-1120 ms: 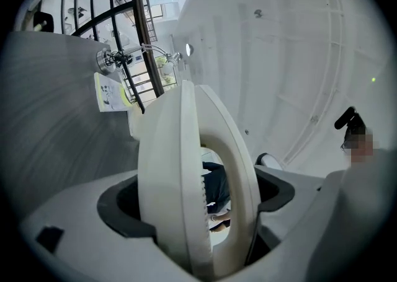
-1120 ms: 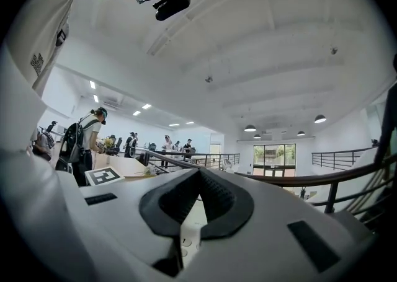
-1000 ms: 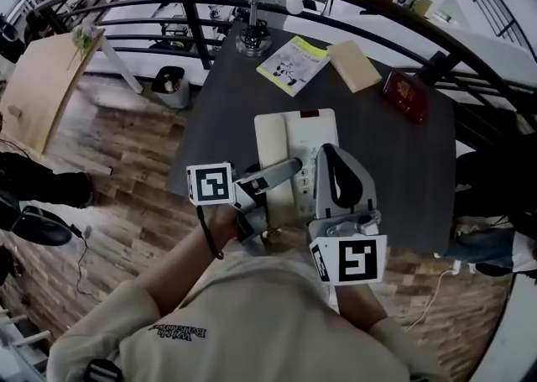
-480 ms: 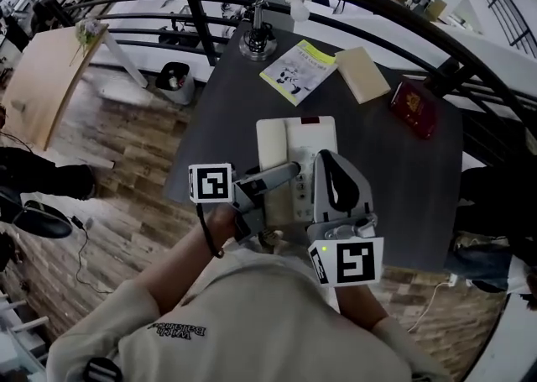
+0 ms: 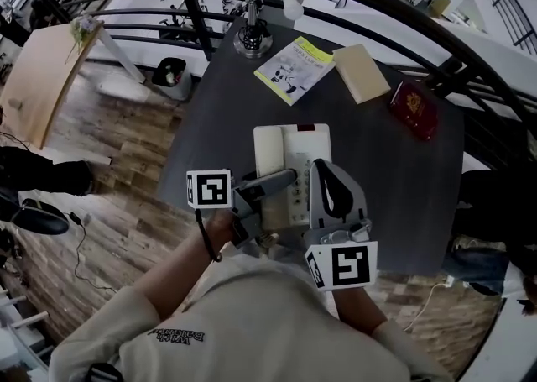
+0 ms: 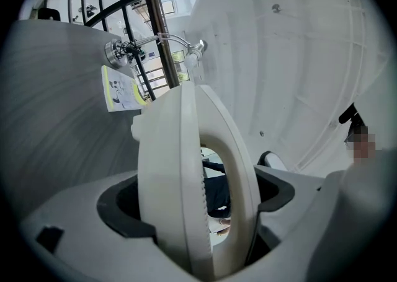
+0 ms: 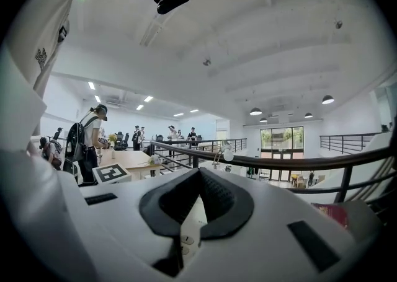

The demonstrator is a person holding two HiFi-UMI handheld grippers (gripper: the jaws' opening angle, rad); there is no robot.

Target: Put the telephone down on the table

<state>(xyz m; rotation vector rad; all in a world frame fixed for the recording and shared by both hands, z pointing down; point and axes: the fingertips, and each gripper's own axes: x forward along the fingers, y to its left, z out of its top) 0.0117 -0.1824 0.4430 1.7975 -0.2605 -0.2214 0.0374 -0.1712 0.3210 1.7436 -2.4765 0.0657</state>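
A cream telephone (image 5: 289, 149) lies at the middle of the dark table (image 5: 218, 112), near its front edge. My left gripper (image 5: 289, 176) reaches in from the left and is shut on the telephone's near part. In the left gripper view the cream body (image 6: 180, 175) fills the gap between the dark pads (image 6: 124, 209). Over the keypad side stands my right gripper (image 5: 323, 166), its black pads closed together with nothing between them. The keys (image 7: 186, 240) show just below its jaws (image 7: 200, 172). Whether the telephone rests flat on the table is hidden.
At the table's far side stand a desk lamp (image 5: 252, 36), a yellow-green booklet (image 5: 294, 68), a tan book (image 5: 361, 72) and a red booklet (image 5: 414, 109). A dark curved railing (image 5: 193, 11) runs behind the table. Wooden floor lies to the left.
Both grippers and the telephone keep nearly the same pose. Only the head view has shifted a little.
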